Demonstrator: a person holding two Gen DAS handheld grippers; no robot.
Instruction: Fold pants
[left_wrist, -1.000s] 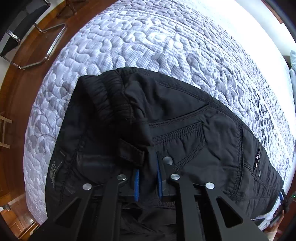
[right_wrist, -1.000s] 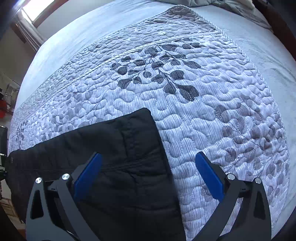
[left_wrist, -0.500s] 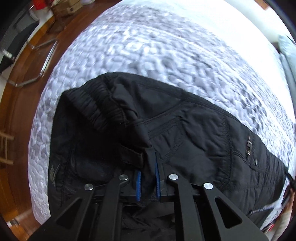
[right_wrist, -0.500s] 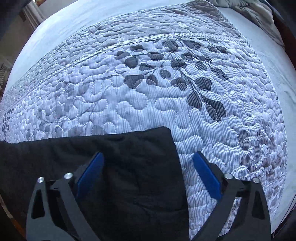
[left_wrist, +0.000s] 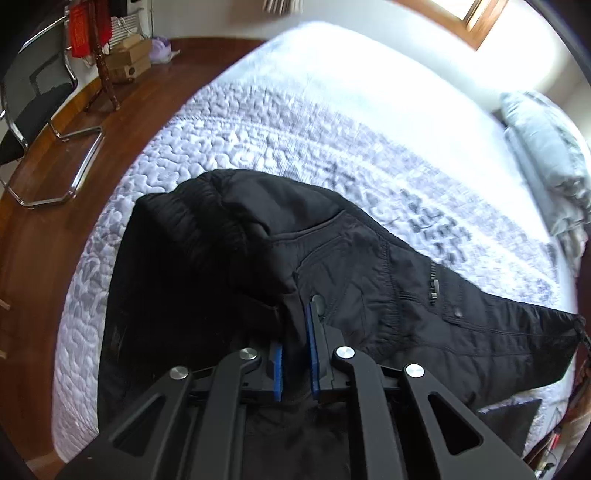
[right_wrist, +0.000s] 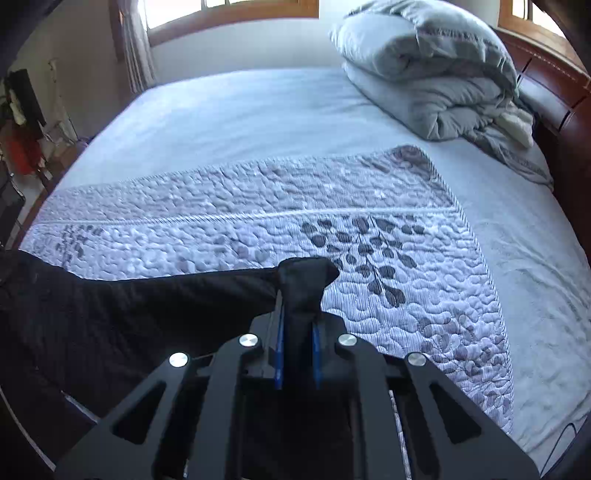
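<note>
Black pants (left_wrist: 369, 295) are being gripped at both ends over the quilted bed (right_wrist: 369, 206): waistband fabric is being clenched by left tongs (left_wrist: 295, 354), leg end by right tongs (right_wrist: 297, 350).

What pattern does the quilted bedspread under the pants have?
Pale grey-white pebble quilting with dark grey leaf sprigs on the bedspread; clearest in the right wrist view.

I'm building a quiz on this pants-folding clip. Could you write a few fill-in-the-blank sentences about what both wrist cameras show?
1. Both grippers are shut on the ____ pants.
2. The pants lie on a quilted ____.
3. The left gripper grips near the elastic ____.
4. Beyond the right gripper, a rolled grey ____ lies by the headboard.

Missing words: black; bedspread; waistband; duvet
</note>
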